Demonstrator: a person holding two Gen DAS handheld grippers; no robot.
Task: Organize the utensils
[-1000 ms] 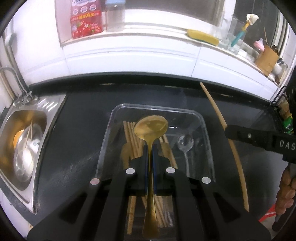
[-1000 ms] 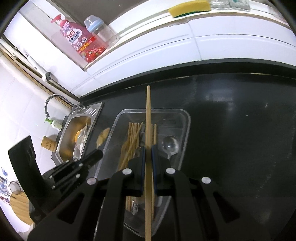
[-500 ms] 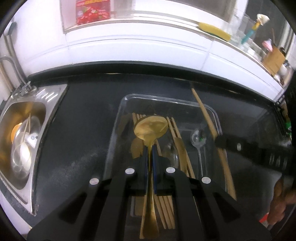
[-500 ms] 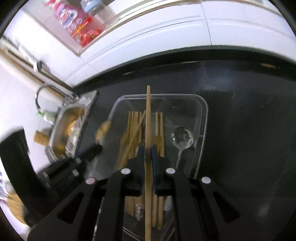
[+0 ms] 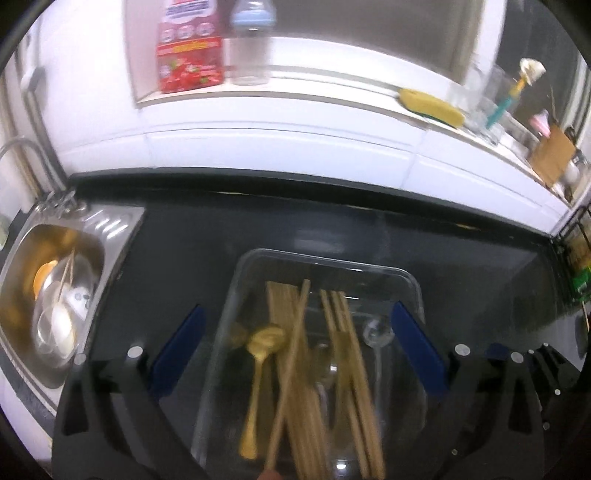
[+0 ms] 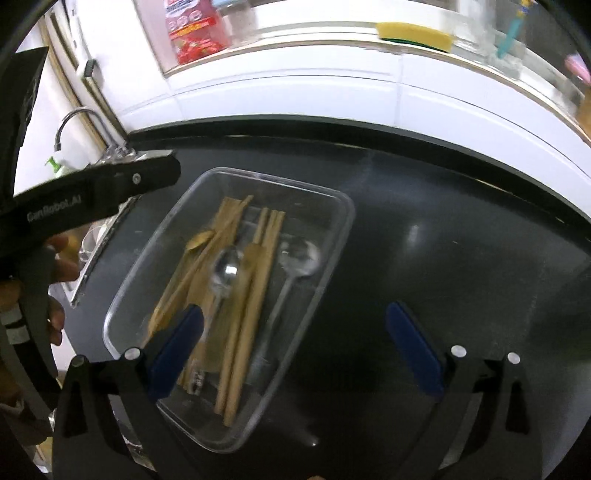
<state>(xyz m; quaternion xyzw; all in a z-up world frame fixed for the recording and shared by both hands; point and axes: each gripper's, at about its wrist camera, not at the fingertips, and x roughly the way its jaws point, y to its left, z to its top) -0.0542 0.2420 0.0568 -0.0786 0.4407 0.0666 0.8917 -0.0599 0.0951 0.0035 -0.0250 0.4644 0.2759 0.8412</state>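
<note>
Steel sink [image 5: 110,229], far left of the left wrist view: recessed in the surface, holding metal bowls and an orange item.

Black glossy surface [image 5: 192,266]: carrying the tray; white tiled wall behind it.

Left gripper [image 5: 295,347]: jaws spread wide, just opened, blue pads either side of the tray, nothing pressed between them.

Clear rectangular plastic tray [image 5: 415,284]: resting on the surface just right of the sink, directly below the left gripper. In the right wrist view the same tray [image 6: 343,221] lies diagonally, left of centre.

Gold metal spoon [image 5: 264,341]: lying in the left part of the tray, bowl pointing away from the camera, handle toward it, free of the jaws.

Light wooden chopsticks [image 5: 295,369]: bundle lying lengthwise in the middle of the tray, one stick crossing the others at a slant.

Silver metal spoons [image 6: 299,254]: two in the tray, one among the chopsticks, one at the right side.

Right gripper [image 6: 291,350]: jaws likewise wide and just opened, empty; left pad above the tray's near end, right pad above bare surface.

Yellow sponge [image 6: 413,35]: on the white ledge at upper right.
</note>
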